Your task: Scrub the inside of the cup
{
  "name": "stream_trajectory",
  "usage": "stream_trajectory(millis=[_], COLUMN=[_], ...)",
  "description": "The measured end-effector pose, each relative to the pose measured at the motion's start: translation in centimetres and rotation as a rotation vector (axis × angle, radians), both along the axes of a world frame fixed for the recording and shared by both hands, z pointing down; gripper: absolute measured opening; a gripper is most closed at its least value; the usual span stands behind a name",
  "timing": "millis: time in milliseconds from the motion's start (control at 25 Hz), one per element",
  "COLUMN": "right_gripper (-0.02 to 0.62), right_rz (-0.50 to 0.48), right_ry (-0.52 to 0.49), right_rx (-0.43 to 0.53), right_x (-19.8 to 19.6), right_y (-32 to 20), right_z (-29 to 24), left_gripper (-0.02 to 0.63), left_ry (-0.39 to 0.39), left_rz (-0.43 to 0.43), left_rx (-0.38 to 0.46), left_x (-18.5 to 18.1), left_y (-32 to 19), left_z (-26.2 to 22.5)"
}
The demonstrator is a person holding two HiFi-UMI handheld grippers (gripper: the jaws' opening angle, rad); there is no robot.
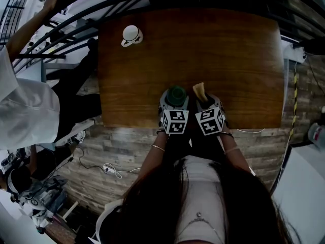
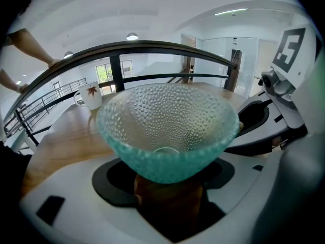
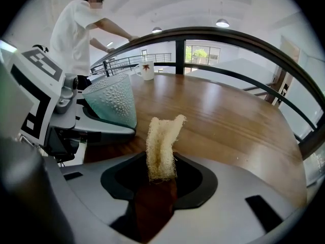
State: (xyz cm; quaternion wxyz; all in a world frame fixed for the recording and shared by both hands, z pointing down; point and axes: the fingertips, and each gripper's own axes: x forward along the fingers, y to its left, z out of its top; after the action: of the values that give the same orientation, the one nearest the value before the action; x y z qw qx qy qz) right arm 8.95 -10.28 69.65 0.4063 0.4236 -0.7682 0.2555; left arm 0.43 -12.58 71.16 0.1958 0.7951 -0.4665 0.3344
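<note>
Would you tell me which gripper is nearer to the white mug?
Left. The left gripper, holding the cup, sits closer to the mug; the right gripper, with the sponge, is farther right.

The left tongs clamp the base of a teal dimpled glass cup, whose wide mouth tilts toward the camera. Behind it on the wooden desk stands a white mug with a red leaf print, near a black railing. The right tongs sit just beside the cup's rim at right.
</note>
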Motion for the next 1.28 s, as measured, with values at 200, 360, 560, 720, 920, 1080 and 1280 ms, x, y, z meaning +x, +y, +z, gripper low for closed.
stream_trajectory(millis=[200, 360, 560, 720, 920, 1080, 1280], right_gripper=[0.115, 0.103, 0.092, 0.091, 0.089, 0.087, 0.087], right_rz=[0.022, 0.035, 0.057, 0.054, 0.045, 0.039, 0.019], right_ry=[0.008, 0.003, -0.028, -0.047, -0.055, -0.065, -0.075], right_rx=[0.014, 0.013, 0.028, 0.053, 0.079, 0.092, 0.102], right_x=[0.3, 0.5, 0.2, 0.2, 0.1, 0.2, 0.4], right_y=[0.5, 0.6, 0.2, -0.3, -0.3, -0.5, -0.1], right_z=[-0.3, -0.8, -1.6, -2.6, -3.6, -4.4, -5.4], left_gripper=[0.342, 0.341, 0.341, 0.341, 0.341, 0.341, 0.341], left_ry=[0.0, 0.008, 0.012, 0.015, 0.012, 0.011, 0.008], left_rz=[0.013, 0.01, 0.013, 0.012, 0.017, 0.017, 0.027], left_rx=[-0.002, 0.003, 0.019, 0.031, 0.047, 0.058, 0.066], left_x=[0.2, 0.0, -0.4, -0.1, 0.0, 0.2, 0.6], left_y=[0.3, 0.4, 0.4, 0.2, 0.4, 0.2, 0.5], left_z=[-0.3, -1.1, -1.8, -2.5, -3.3, -4.0, -4.8])
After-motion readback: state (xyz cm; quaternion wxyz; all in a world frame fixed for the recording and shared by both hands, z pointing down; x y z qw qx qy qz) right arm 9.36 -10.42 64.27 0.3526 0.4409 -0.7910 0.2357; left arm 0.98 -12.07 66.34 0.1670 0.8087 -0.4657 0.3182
